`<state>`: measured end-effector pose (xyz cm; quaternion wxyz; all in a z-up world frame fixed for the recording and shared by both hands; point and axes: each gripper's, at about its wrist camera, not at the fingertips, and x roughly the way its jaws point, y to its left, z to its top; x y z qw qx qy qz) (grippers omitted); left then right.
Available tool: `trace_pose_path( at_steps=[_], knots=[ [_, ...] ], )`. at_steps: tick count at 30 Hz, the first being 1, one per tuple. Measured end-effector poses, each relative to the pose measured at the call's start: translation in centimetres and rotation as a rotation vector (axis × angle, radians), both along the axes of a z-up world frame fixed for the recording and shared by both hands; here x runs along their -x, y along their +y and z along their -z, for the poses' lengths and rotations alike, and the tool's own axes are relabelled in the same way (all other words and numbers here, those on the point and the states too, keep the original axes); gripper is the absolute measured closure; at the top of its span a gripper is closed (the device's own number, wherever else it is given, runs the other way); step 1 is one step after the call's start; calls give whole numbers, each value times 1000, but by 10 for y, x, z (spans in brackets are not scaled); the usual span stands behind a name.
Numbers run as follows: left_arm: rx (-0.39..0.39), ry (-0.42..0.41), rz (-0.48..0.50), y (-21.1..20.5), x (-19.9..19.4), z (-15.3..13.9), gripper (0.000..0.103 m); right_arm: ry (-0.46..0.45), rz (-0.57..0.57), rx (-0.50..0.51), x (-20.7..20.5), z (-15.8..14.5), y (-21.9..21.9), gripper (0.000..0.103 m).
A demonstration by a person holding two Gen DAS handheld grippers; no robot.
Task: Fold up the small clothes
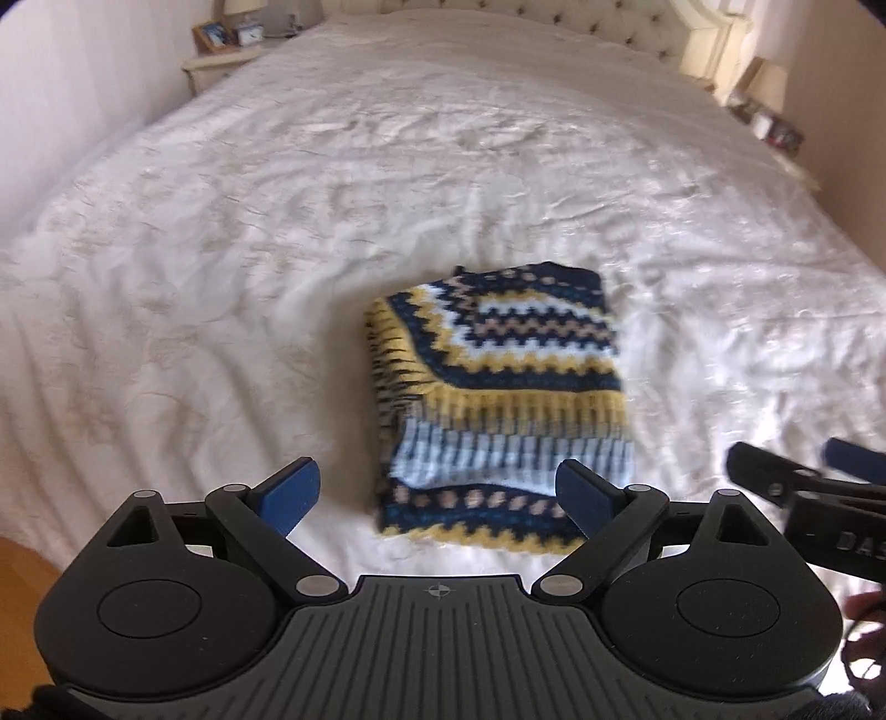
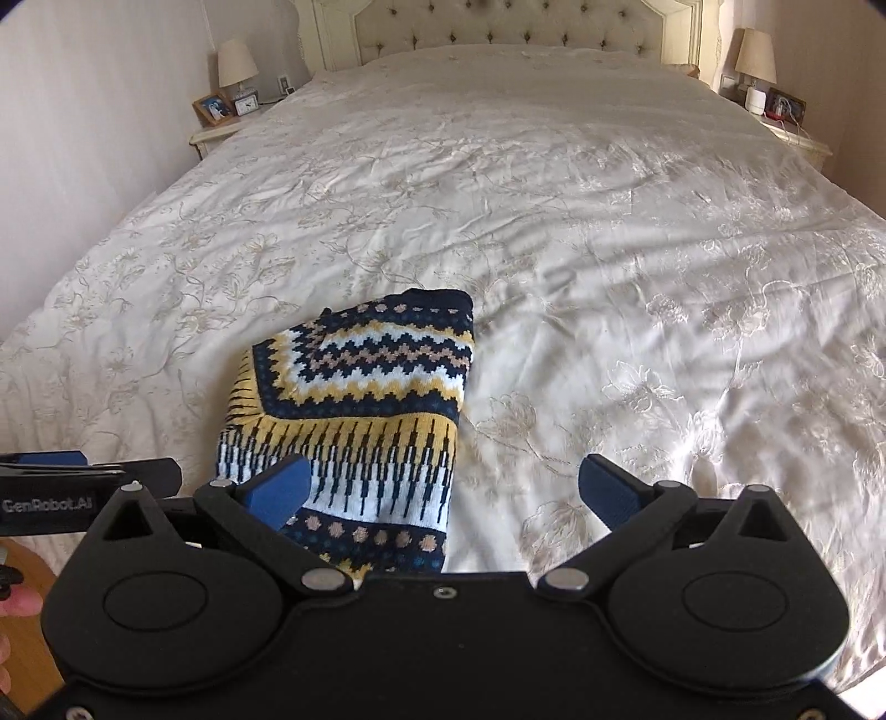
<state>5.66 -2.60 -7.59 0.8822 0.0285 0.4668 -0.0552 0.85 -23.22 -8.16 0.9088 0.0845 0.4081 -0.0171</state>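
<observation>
A small knitted sweater [image 1: 498, 399] with navy, yellow, white and tan zigzag bands lies folded into a compact rectangle on the white bedspread [image 1: 277, 249]. It also shows in the right wrist view [image 2: 360, 415], left of centre. My left gripper [image 1: 440, 495] is open and empty, just in front of the sweater's near edge. My right gripper [image 2: 443, 490] is open and empty, with its left finger [image 2: 277, 490] over the sweater's near part. The right gripper [image 1: 797, 471] shows at the right edge of the left wrist view. The left gripper [image 2: 83, 471] shows at the left edge of the right wrist view.
A tufted headboard [image 2: 509, 27] stands at the far end of the bed. Nightstands with lamps flank the bed at far left [image 2: 238, 66] and far right [image 2: 756, 50]. Wooden floor [image 1: 22, 565] shows at the near left. The bedspread [image 2: 609, 221] is wrinkled.
</observation>
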Motion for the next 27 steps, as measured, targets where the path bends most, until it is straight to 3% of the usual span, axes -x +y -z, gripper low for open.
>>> trace_pose_path(
  at_steps=[10, 16, 19, 24, 27],
  knots=[
    [52, -28, -13, 3, 18, -10, 15, -20, -14, 4, 10, -9, 6, 1],
    [-4, -91, 8, -6, 26, -18, 15, -34, -12, -4, 13, -11, 5, 1],
    [8, -82, 1, -6, 27, -19, 15, -34, -11, -4, 14, -12, 4, 1],
    [-40, -78, 0, -13, 28, -18, 15, -37, 0, -8, 17, -13, 3, 1],
    [-21, -69, -3, -13, 29, -20, 15, -36, 6, -7, 19, -14, 3, 1]
  ],
)
